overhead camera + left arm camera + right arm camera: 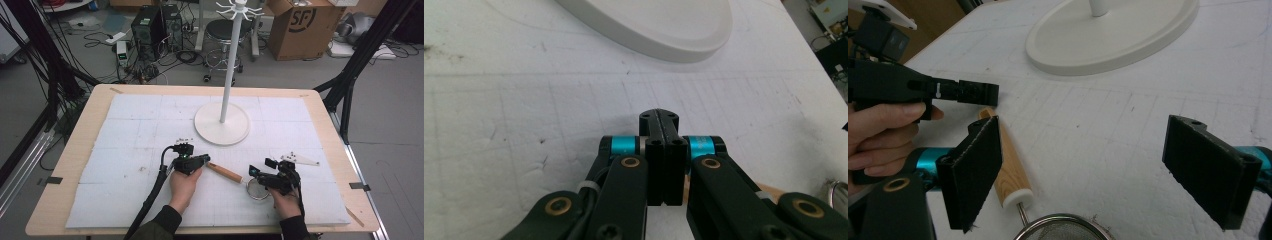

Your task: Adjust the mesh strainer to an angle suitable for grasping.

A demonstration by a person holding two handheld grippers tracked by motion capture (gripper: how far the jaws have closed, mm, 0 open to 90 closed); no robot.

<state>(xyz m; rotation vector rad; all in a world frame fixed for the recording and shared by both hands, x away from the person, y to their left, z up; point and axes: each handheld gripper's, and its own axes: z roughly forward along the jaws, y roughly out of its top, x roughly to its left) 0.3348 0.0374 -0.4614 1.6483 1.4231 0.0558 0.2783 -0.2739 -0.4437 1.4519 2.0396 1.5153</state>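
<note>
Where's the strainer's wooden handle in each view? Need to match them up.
High view: the wooden handle lies low and centre, slanting between the two grippers.
Left gripper view: a sliver of wood at lower right, behind the shut jaws.
Right gripper view: lower left, partly behind the left jaw pad, running up toward the left gripper.
Shared landmark: the white round stand base.

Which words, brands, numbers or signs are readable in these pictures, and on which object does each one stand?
"SF": large dark letters inside a round ring, on the side of the brown cardboard box on the floor behind the table.
The black computer tower on the floor: no readable label, too small to tell.
The wooden-handled metal mesh strainer, the round white stand base and the white foam table cover: no text seen.
</note>
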